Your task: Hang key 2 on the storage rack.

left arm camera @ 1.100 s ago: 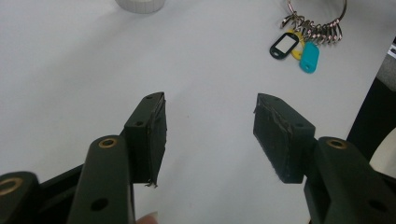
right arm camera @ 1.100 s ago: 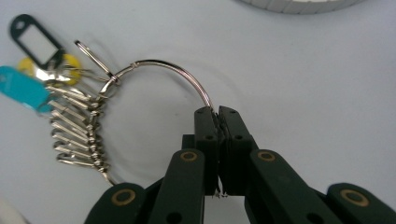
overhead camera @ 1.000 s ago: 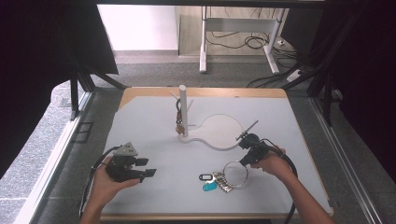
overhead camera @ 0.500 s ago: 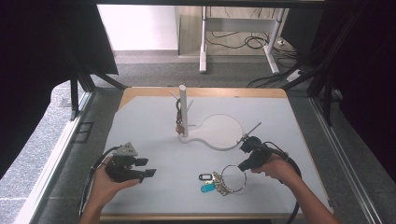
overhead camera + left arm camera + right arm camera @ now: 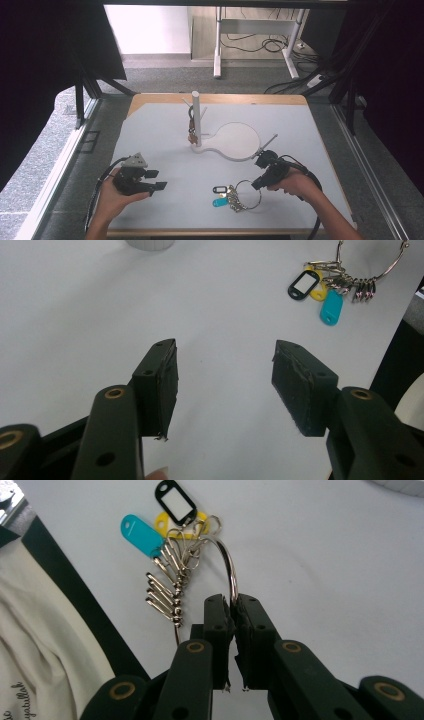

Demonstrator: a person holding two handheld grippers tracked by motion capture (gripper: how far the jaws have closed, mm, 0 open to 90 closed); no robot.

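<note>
Pinching the wire key ring (image 5: 231,575) between nearly shut jaws, right gripper (image 5: 258,183) near the table's (image 5: 310,130) front right corner, keys and coloured tags (image 5: 220,195) lying beside it, left gripper (image 5: 156,181) wide and holding nothing near the front left corner, white stand (image 5: 196,119) toward the back edge.

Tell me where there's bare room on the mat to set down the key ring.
The grey mat is bare left of the white post stand, also between that stand's round base and the left claw. It is crowded front right, around the metal ring with coloured tags and right claw.
</note>
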